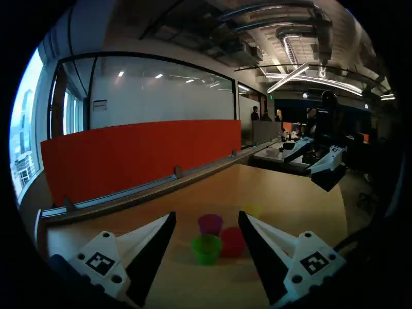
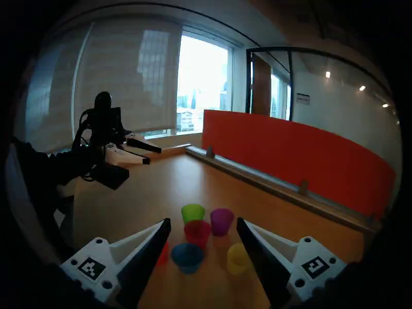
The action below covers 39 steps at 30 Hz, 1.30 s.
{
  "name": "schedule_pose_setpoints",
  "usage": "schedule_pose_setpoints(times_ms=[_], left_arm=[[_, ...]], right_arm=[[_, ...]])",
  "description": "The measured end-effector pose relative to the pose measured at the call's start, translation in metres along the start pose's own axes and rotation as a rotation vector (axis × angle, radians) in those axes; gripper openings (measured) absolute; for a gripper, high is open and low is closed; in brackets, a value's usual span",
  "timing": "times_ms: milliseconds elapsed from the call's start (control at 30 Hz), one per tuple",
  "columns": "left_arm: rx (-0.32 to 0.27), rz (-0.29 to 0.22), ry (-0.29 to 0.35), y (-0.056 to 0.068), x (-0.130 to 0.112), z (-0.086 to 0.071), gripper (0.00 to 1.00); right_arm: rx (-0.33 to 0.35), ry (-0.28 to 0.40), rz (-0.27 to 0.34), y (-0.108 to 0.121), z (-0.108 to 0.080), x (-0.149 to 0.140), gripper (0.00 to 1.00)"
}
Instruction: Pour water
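- Just short of the red cup (image 1: 233,241), the left gripper (image 1: 206,213) is held wide and empty, ready to pick.
- Left of the red cup, the green cup (image 1: 206,249) and purple cup (image 1: 210,224) are kept close, presumably for short pours.
- Well right of it, the right gripper (image 1: 297,166) is spread wide, empty.
- Water cannot be made out in any cup.

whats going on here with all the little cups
A person holds a gripper in each hand above a wooden table. The left gripper and the right gripper are both open and hold nothing. Ahead of them a cluster of small cups stands on the table: a green cup, red cup, purple cup, yellow cup and blue cup. No cup is lifted yet.
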<state>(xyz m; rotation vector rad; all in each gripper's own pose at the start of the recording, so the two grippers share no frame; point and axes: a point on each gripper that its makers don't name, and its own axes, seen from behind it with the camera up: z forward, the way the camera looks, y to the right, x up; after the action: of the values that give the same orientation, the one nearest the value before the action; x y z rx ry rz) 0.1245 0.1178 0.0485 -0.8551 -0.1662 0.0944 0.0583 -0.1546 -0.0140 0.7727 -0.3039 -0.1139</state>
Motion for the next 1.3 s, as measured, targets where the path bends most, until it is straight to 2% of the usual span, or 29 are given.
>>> schedule_pose_setpoints(times_ms=[400, 800, 1300], left_arm=[[-0.05, 0.006, -0.045, -0.001, -0.032, 0.014, 0.89], [-0.081, 0.032, -0.096, -0.002, -0.061, 0.028, 0.89], [-0.125, 0.069, -0.159, -0.003, -0.088, 0.05, 0.89]], right_arm=[[-0.005, -0.059, -0.044, 0.002, 0.019, -0.031, 0.99], [0.023, -0.105, -0.065, -0.005, 0.036, -0.058, 0.99], [0.058, -0.158, -0.064, -0.008, 0.052, -0.083, 0.99]])
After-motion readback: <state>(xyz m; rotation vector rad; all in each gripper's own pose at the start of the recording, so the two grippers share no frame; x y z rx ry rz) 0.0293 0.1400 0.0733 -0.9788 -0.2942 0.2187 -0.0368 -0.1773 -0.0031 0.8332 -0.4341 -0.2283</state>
